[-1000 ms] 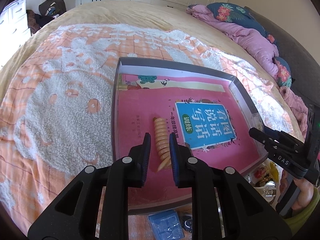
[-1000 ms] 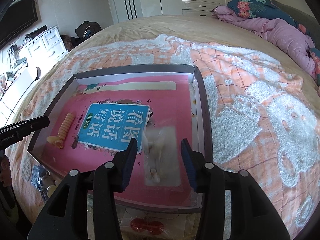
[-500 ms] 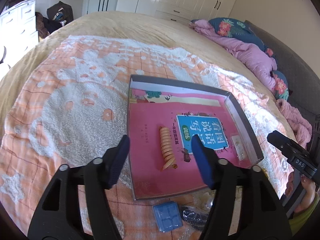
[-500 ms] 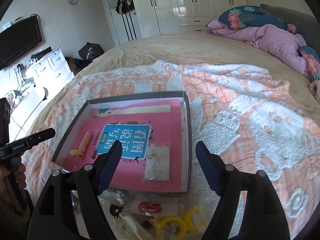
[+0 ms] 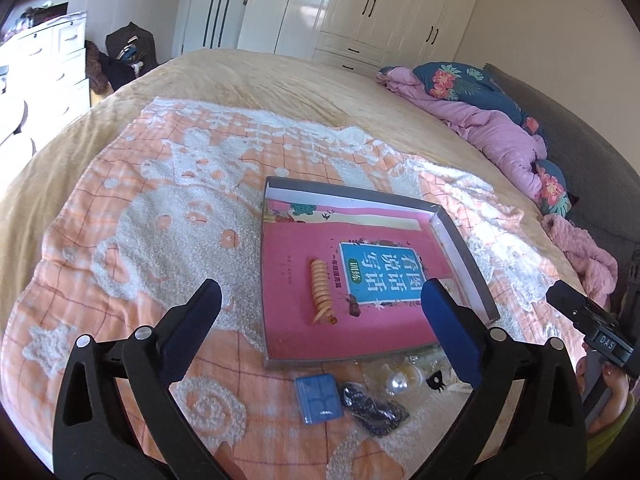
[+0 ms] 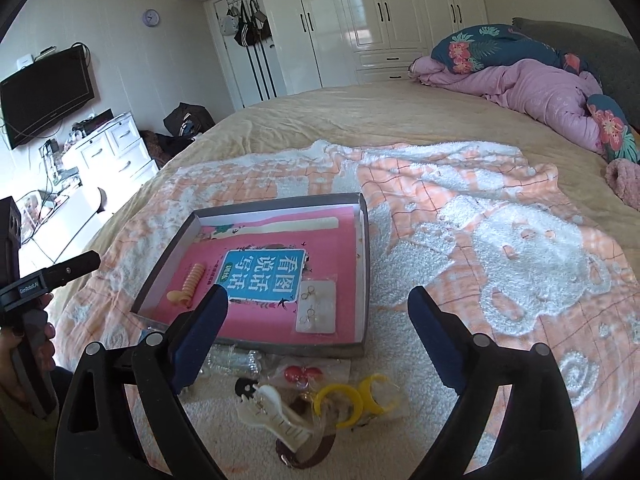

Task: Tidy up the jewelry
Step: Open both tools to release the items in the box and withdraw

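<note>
**Both grippers empty above a loose pile: the risk is in the next pick**

Left wrist view: the left gripper point(image 5: 318, 316) hangs above the bed with its jaws spread wide and nothing between them. Below it the grey tray point(image 5: 466, 264) lies on the orange and white blanket point(image 5: 132, 216), a pink book point(image 5: 296, 248) lining its floor. An orange spiral hair tie point(image 5: 321, 292) rests on that book near the tray's left side. Just outside the tray's near edge sit a blue case point(image 5: 319, 399), a dark beaded piece point(image 5: 374, 410) touching it, and a pearl-like bead point(image 5: 396, 382). The soft blanket is the hazard here: I judge that a pad pressed down beside the bead could sink the cloth and let the bead roll away, and the beaded piece may drag the case along if the two are tangled.

Right wrist view: the right gripper point(image 6: 316, 320) is likewise fully parted and holds nothing. In the tray a clear packet of earrings point(image 6: 317, 307) lies flat on the book near the right wall. In front of the tray is a crowded heap: a red bow point(image 6: 299, 373), a black clip point(image 6: 245, 386), a white claw clip point(image 6: 276, 412) and a yellow clip point(image 6: 352, 398), some in crinkled plastic. They overlap, so closing on one probably catches a neighbour or only its wrapper, which could slip out on the way to the tray.
</note>
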Demonstrator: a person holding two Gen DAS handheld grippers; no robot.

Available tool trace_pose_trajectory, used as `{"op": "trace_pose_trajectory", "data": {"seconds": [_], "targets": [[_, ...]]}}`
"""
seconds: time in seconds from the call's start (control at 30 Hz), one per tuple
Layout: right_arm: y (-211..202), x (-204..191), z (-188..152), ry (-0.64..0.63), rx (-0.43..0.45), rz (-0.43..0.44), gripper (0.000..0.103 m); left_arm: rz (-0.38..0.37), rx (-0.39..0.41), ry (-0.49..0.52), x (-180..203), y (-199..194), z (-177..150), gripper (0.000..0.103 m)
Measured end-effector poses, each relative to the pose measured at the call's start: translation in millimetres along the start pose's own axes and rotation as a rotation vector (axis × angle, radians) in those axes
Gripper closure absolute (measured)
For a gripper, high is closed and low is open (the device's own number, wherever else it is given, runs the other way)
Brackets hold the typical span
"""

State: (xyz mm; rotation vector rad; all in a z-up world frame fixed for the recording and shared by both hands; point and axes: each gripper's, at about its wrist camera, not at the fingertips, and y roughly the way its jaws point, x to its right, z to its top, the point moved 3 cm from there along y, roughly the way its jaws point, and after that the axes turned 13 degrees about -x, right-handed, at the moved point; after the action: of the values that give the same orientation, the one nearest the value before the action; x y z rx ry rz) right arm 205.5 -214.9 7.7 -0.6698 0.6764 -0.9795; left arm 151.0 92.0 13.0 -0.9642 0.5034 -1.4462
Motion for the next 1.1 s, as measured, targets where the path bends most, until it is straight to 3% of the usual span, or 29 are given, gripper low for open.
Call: {"op": "trace_pose_trajectory", "data": {"seconds": [0.6,1.1], "targets": [[-16,7,-36,-0.02,-0.037,-0.005,0.012,-0.016,-0.04,-0.005,15,-9,-42,0.01],[-15,19,-61,-0.009,-0.077,-0.007,0.012,-0.056,-0.149,-0.003,29,5,-76,0.01]]}}
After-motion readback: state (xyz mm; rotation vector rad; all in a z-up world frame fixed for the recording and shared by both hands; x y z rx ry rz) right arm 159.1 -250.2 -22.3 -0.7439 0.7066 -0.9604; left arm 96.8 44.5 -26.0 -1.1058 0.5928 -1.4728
